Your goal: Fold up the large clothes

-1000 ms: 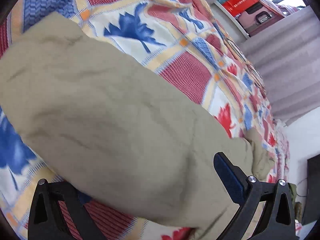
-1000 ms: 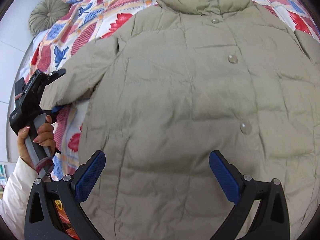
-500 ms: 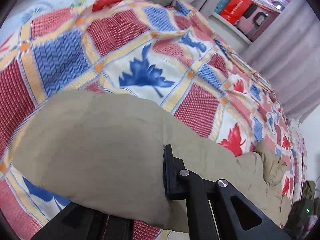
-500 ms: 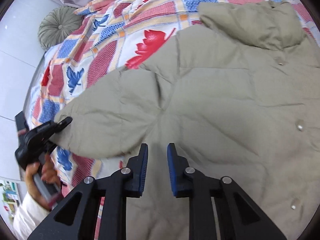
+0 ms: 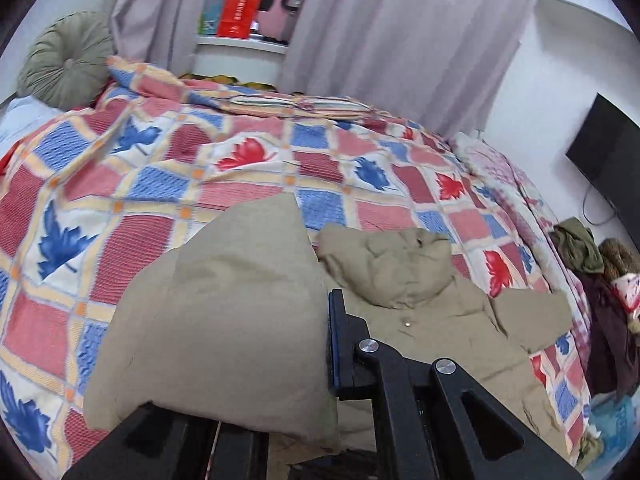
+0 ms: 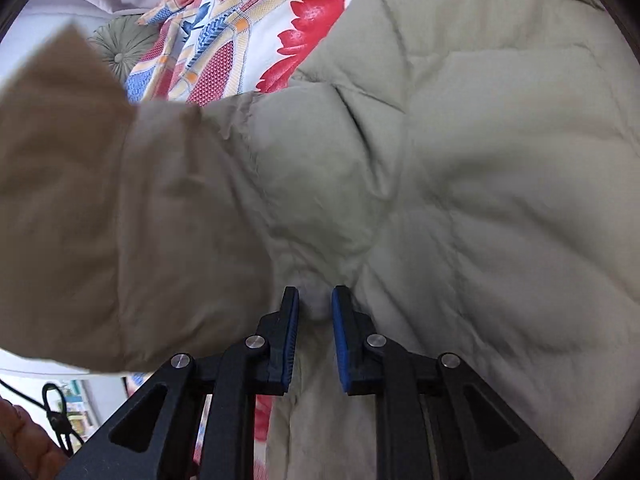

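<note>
A large khaki puffer jacket (image 6: 460, 168) lies on the bed. In the left wrist view its hood (image 5: 400, 268) and buttoned front (image 5: 440, 340) lie spread on the quilt. My left gripper (image 5: 320, 360) is shut on the jacket's sleeve (image 5: 224, 320), which is lifted and drapes over the left finger, hiding it. In the right wrist view the same raised sleeve (image 6: 100, 220) fills the left side. My right gripper (image 6: 314, 312) is shut on a fold of the jacket near the armpit, a bulge of fabric pinched between the blue pads (image 6: 342, 340).
A patchwork quilt (image 5: 160, 200) with red and blue leaves covers the bed. A round green cushion (image 5: 64, 64) sits at the headboard. Curtains (image 5: 380, 40) hang behind. A pile of dark clothes (image 5: 600, 300) lies at the bed's right edge, below a black screen (image 5: 608, 152).
Both grippers went from open to shut. The left one took the sleeve and lifted it toward the jacket's body. The right one moved in to the armpit and pinched the fabric.
</note>
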A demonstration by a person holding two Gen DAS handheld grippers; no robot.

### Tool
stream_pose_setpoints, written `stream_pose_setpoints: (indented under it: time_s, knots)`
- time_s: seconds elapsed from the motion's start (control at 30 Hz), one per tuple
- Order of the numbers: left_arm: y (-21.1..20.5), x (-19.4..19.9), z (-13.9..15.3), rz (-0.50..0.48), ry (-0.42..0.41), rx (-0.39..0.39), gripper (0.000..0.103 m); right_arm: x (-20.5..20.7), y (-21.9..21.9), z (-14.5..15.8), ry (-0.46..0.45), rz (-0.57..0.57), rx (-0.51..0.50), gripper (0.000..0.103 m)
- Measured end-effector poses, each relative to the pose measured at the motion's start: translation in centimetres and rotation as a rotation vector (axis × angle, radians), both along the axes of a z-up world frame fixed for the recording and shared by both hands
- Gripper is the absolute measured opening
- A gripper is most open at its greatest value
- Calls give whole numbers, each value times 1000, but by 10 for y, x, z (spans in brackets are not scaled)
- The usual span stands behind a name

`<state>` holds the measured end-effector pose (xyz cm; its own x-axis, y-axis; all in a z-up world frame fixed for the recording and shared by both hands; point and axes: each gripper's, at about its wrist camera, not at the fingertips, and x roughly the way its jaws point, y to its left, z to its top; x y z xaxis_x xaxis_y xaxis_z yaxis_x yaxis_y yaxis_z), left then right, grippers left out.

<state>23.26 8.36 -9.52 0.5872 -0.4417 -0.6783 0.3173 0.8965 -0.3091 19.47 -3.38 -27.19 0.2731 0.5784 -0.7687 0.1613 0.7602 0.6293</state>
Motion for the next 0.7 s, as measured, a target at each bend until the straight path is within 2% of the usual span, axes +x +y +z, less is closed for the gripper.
stream_pose_setpoints:
  time_s: [0.1,0.2,0.3,0.33,0.4,0.43,0.5,0.7]
  knots:
    - [-63,-6,-12,-82,-3,41,9,-26,-38,14,-4,-48,28,19]
    - [-122,-12,-44,-159,34,127,9,-57,-96,21,32,-167,50,19]
    - [-166,-23,-93,-210,71,250,9,-86,-150,30,28,-267,-47,19]
    - [-178,-26,-113,-224,111,302,9,-96,-166,32,25,-293,-86,19]
    - [-187,-31,-145,-233,187,361,9,-110,-187,34,31,-319,-141,19]
    - [-187,-35,-151,-227,187,375,9,-115,-195,34,38,-327,-152,19]
    - [-185,-42,-150,-223,162,382,9,-123,-206,34,50,-343,-151,19]
    - [-162,-50,-127,-224,204,368,10,-120,-217,35,47,-348,-128,19]
